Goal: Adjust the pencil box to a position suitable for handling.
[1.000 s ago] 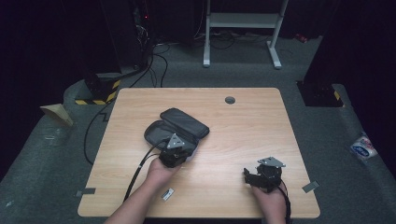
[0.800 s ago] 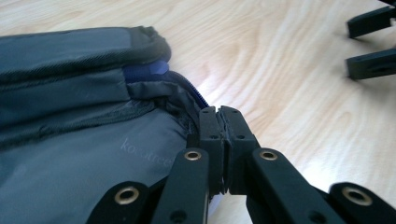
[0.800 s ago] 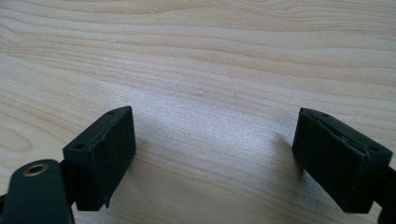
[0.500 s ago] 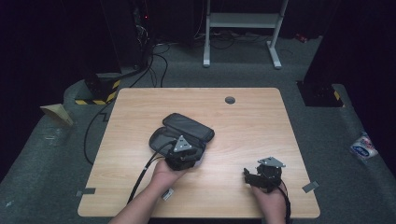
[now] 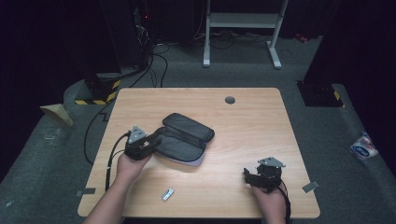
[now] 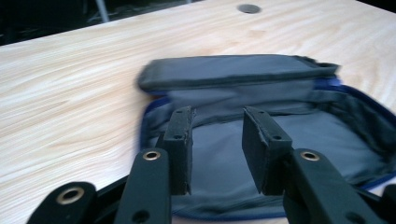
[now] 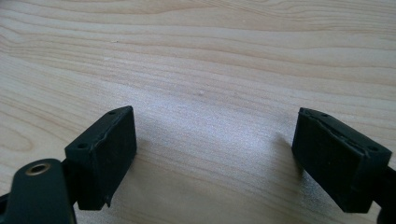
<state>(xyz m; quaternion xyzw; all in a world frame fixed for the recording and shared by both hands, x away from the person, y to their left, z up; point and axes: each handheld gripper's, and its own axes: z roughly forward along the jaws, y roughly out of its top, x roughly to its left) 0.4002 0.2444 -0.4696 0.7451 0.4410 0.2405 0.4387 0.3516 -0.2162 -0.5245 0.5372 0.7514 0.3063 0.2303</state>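
Pouch (image 5: 183,140) lies open on the table (image 5: 243,107), left of centre, lid flap folded back toward the far side, long axis running from near-left to far-right in the high view. Left tool (image 5: 150,141) sits at the pouch's near-left end, pointing into the open compartment. In the left gripper view its jaws stand narrowly parted over the grey lining (image 6: 224,158), having just been opening; nothing is between the pads, and no contact with the fabric can be confirmed through the blur. Right tool (image 5: 252,176) rests near the front right of the table, well apart from the pouch, jaws wide and empty over bare wood. Judgement: the left hand (image 5: 130,165) is clearly nearer; any next grasp falls to it, approaching along the pouch's long axis. A small metal piece (image 5: 168,194) lies near the front edge.
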